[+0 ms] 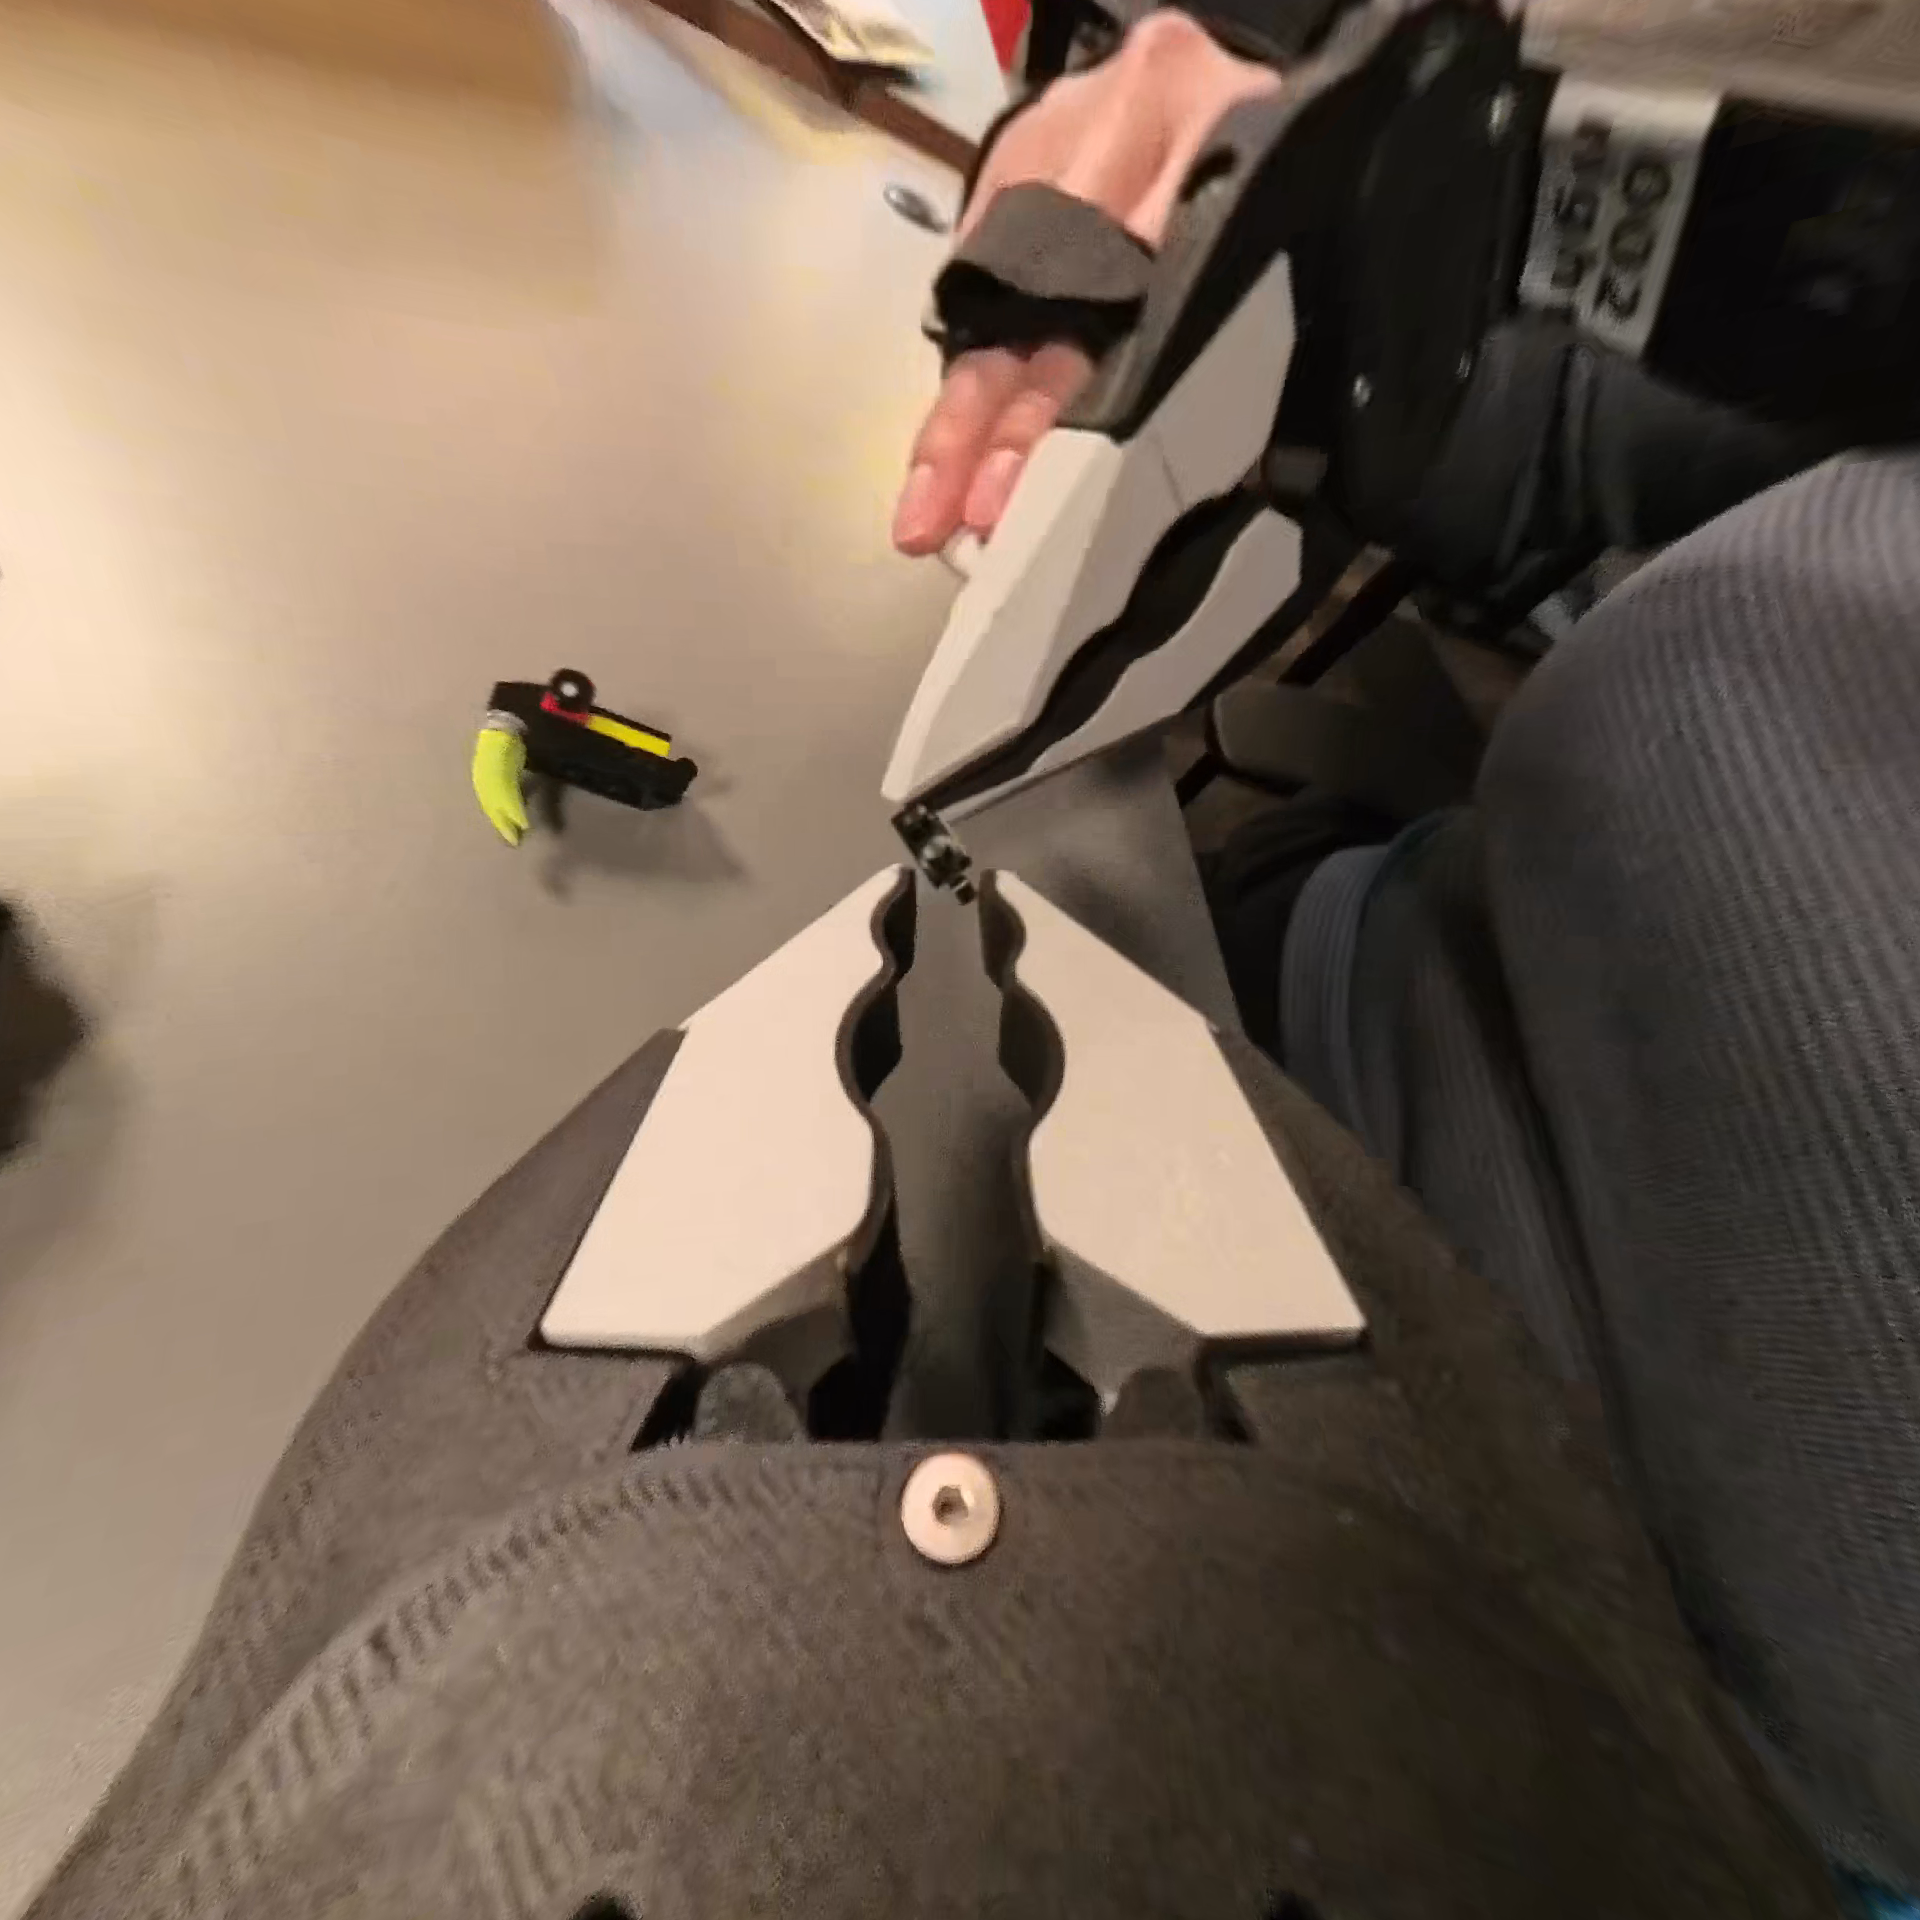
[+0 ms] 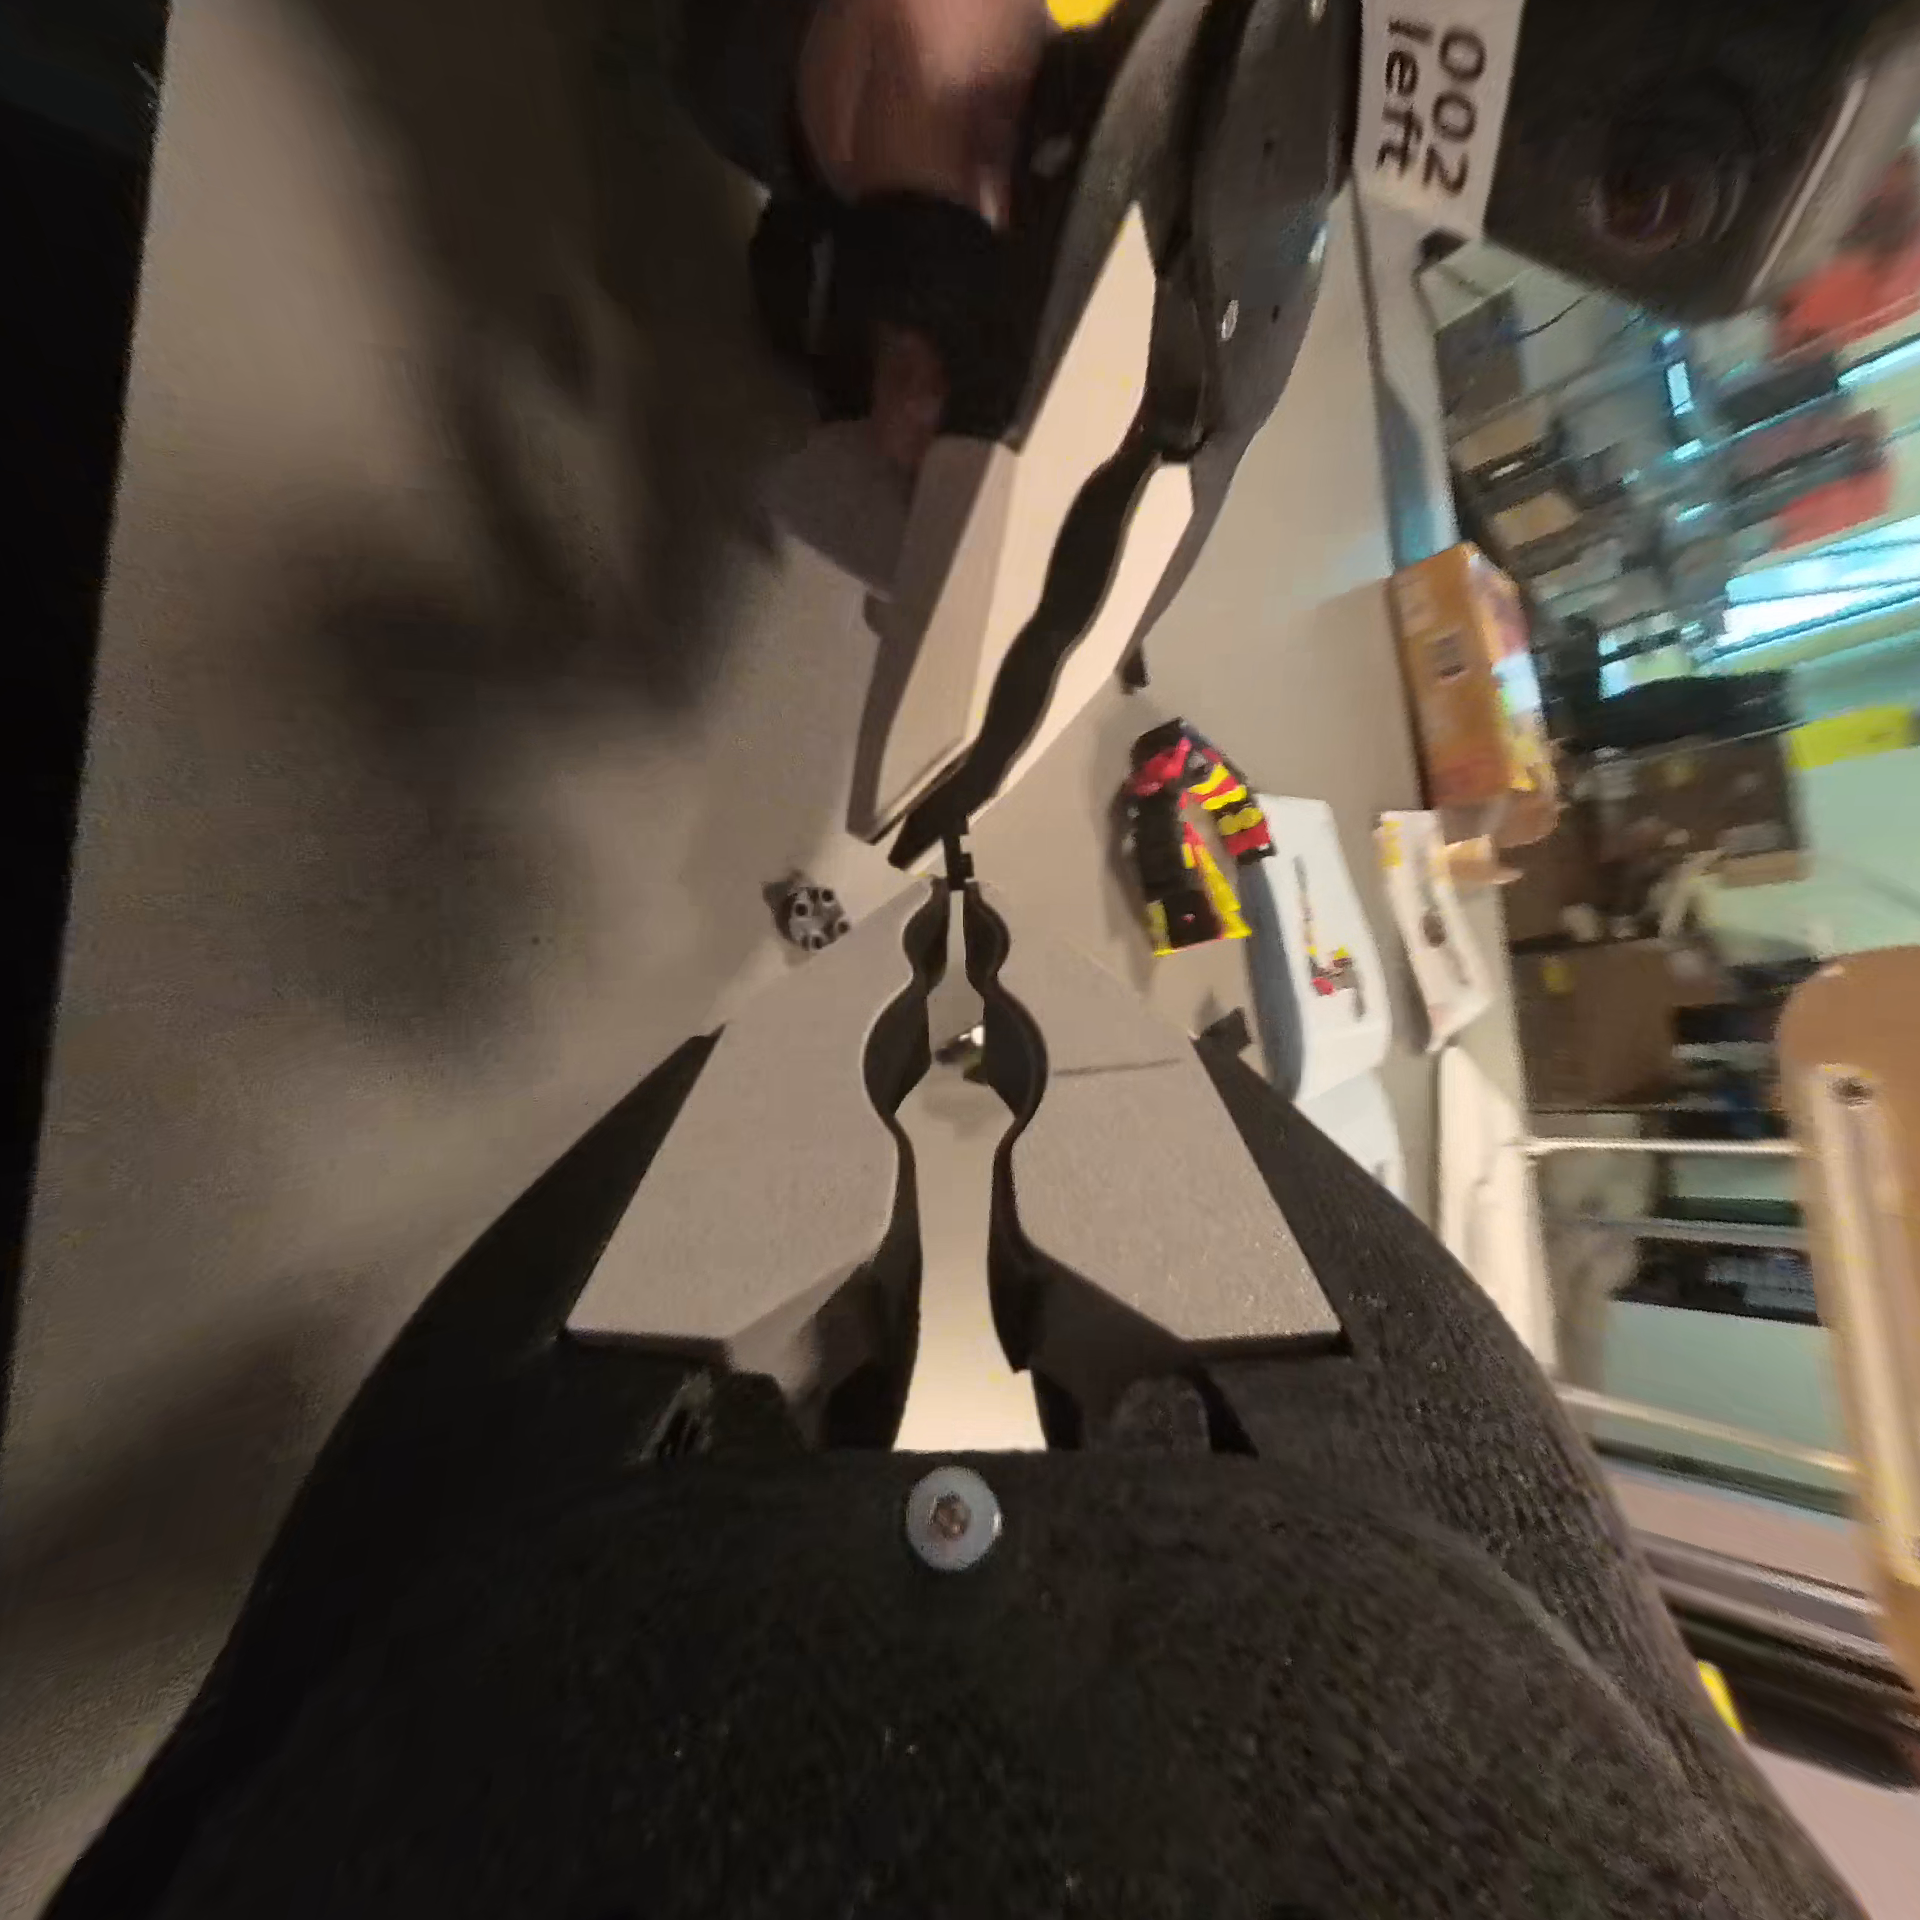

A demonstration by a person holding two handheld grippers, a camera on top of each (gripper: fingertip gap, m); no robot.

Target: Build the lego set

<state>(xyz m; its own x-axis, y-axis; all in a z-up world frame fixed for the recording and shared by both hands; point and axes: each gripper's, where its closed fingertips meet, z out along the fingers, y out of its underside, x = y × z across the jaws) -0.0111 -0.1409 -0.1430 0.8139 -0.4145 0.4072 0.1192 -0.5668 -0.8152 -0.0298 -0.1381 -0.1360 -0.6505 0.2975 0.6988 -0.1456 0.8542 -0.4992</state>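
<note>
The two grippers meet tip to tip above the pale worktop [image 1: 312, 436], and a tiny black lego piece [image 1: 938, 852] sits between them.

In the left wrist view, the right gripper [image 1: 925, 816] comes in from the top. Its fingers are pressed together on the top end of the small black piece. The left gripper [image 1: 948, 883] has its fingers a little apart, and the bottom end of the piece hangs in the gap at their tips. I cannot tell if they touch it. A hand [image 1: 1049, 260] with a dark strap holds the right gripper.

In the right wrist view, the fingers of the right gripper [image 2: 951, 890] are nearly closed around the thin black piece [image 2: 957, 854].

A part-built black lego model [image 1: 587, 750] with a yellow strip, a red bit and a lime green claw lies on the worktop, well apart from the grippers. In the right wrist view, a small grey round lego part [image 2: 808, 914] lies on the worktop near the tips. A black, red and yellow lego build [image 2: 1195, 836] lies next to some white booklets [image 2: 1314, 940]. An orange box [image 2: 1470, 681] stands close to them.
</note>
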